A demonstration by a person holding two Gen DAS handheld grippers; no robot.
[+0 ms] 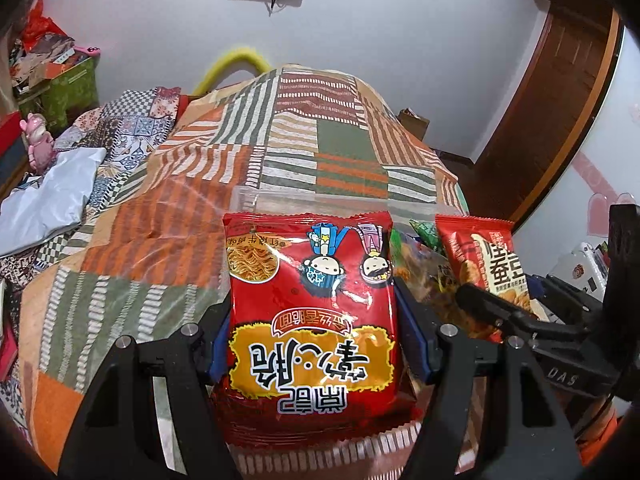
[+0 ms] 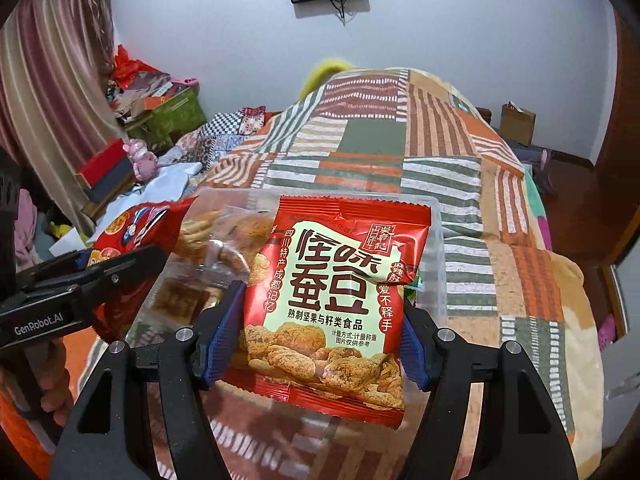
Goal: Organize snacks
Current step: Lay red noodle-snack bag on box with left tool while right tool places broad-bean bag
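My left gripper (image 1: pixel 314 332) is shut on a red instant-noodle snack packet (image 1: pixel 312 320) with cartoon faces, held above the bed. My right gripper (image 2: pixel 322 320) is shut on a red and cream broad-bean snack packet (image 2: pixel 332 304). That packet also shows in the left wrist view (image 1: pixel 486 256), with the right gripper beside it. A clear plastic box (image 2: pixel 434 248) with several other snack bags sits on the bed just beyond both packets; its far rim shows in the left wrist view (image 1: pixel 320 198). The noodle packet shows at left in the right wrist view (image 2: pixel 132 232).
A patchwork blanket (image 1: pixel 160 216) in orange, green and white covers the bed. Loose bedding and a white sheet (image 1: pixel 52 196) lie at left. Boxes and clutter (image 2: pixel 160 112) stand by the curtain. A wooden door (image 1: pixel 560 92) is at right.
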